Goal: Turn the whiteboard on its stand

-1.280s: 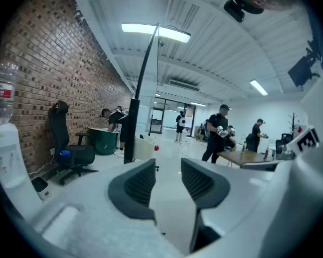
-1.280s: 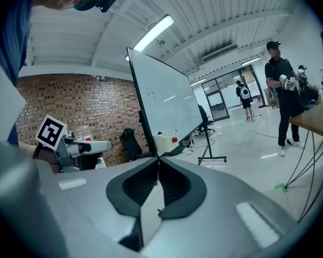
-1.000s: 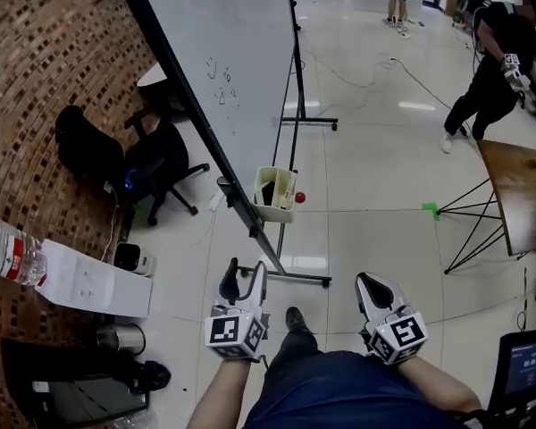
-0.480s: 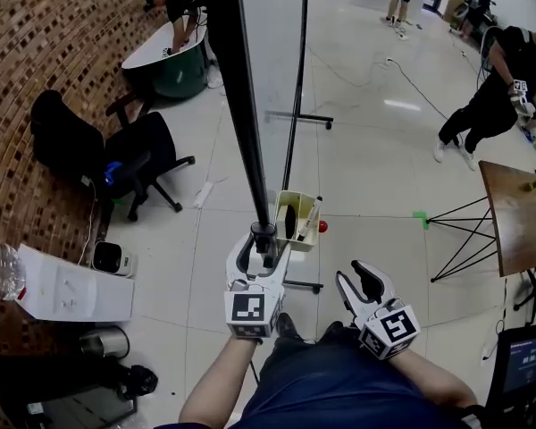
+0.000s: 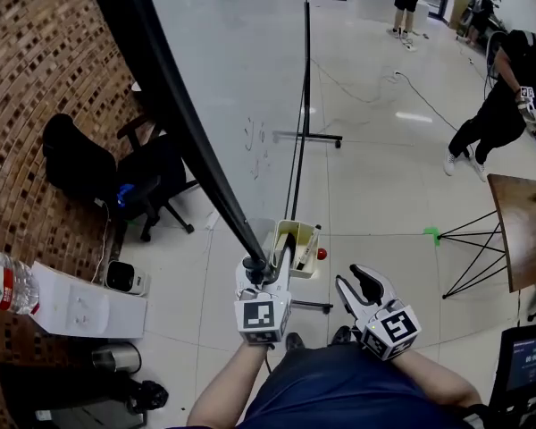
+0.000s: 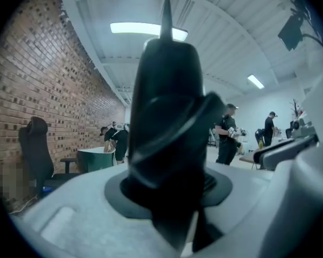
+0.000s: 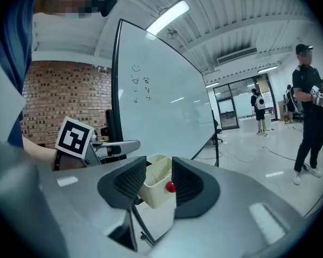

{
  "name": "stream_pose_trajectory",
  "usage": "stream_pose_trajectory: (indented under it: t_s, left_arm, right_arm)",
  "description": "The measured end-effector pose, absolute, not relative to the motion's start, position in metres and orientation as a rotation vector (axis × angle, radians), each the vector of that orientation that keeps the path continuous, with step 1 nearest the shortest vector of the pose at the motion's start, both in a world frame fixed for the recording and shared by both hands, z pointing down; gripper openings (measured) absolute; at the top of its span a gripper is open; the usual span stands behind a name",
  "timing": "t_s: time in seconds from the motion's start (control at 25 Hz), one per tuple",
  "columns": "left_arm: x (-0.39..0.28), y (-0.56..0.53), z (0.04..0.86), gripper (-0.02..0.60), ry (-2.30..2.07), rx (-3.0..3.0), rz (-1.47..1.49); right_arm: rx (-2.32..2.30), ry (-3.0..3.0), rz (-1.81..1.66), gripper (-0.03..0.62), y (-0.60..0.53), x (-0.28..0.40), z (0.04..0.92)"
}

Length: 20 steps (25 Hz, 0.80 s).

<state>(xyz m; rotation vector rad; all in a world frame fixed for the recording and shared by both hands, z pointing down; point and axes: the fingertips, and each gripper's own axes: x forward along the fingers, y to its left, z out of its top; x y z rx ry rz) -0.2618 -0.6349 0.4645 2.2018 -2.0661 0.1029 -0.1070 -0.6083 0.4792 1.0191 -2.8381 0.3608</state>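
Note:
The whiteboard (image 5: 241,79) tilts on its black stand (image 5: 301,105), and its black frame (image 5: 188,132) runs down to the lower corner. My left gripper (image 5: 261,271) is at that corner, its jaws closing on the frame. The dark frame (image 6: 169,117) fills the gap between them in the left gripper view. My right gripper (image 5: 357,286) hangs open and empty to the right, apart from the board. Past its jaws (image 7: 159,179) I see the board face (image 7: 161,101) and a cream tray box (image 7: 157,190) with a red ball.
The cream box (image 5: 295,239) hangs at the board's lower edge. Left of the board are a black office chair (image 5: 152,181), a white box (image 5: 85,302) and a water bottle (image 5: 9,280) by the brick wall. A wooden table (image 5: 523,226) and a person (image 5: 509,88) are at the right.
My left gripper rose from near my lap to the board's lower corner and took the frame. The board swung edge-on, then back so its face shows. The right gripper barely moved.

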Motion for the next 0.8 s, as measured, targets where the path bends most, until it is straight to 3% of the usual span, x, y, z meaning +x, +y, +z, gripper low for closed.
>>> stream_pose_trajectory:
  t_s: [0.2,0.8]
  left_arm:
    - [-0.268,-0.635,0.471,0.112,-2.15,2.128,0.131]
    - [-0.262,-0.619,0.45,0.107,-2.173,2.118,0.098]
  right_arm:
    - [1.048,-2.821,0.406,0.135,-0.613,-0.091,0.484]
    - [1.115,-2.668,0.518,0.123,-0.555,-0.063,0.506]
